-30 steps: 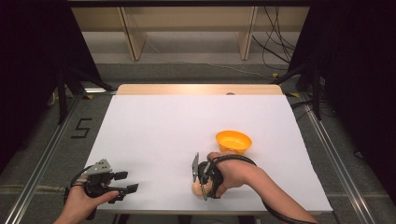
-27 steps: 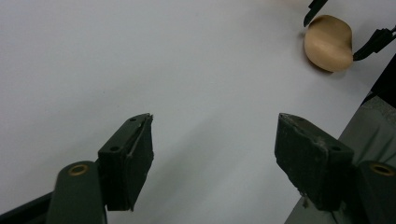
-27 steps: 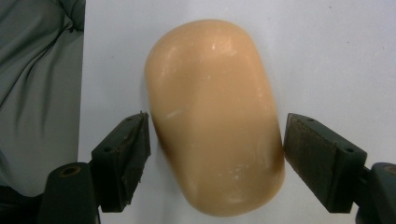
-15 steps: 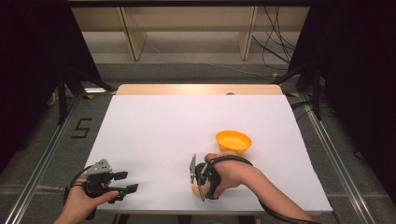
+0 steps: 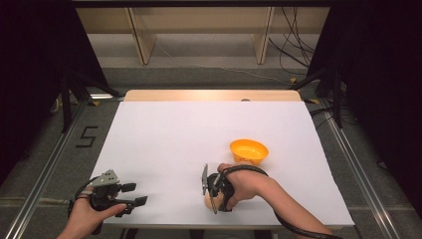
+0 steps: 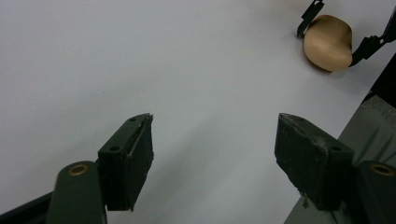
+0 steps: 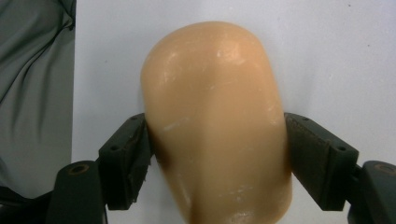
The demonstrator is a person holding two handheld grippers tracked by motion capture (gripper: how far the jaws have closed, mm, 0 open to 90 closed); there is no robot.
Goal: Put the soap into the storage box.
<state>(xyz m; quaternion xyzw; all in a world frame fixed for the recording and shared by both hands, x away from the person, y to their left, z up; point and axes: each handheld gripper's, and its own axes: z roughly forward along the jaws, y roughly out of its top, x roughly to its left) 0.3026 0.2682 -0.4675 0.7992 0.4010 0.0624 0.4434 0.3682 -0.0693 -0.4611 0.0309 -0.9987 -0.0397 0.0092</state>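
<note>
A smooth tan potato-shaped object (image 7: 215,121) lies on the white table (image 5: 189,134) near its front edge. My right gripper (image 7: 217,133) is shut on it, one jaw pressed against each side. In the high view the right gripper (image 5: 208,196) points down at the object (image 5: 206,200), with a hand wrapped around the gripper. My left gripper (image 5: 137,194) rests at the front left corner of the table, open with nothing between its jaws. In the left gripper view, the left gripper (image 6: 215,126) looks across bare table toward the object (image 6: 328,42) held in the other jaws.
An orange bowl (image 5: 249,150) stands just behind and right of my right hand. The table's front edge runs close by both grippers, with grey floor beyond it. Wooden shelving (image 5: 199,30) and cables lie behind the table.
My right gripper has shifted slightly left over the tan object near the front edge. The left gripper has stayed where it was.
</note>
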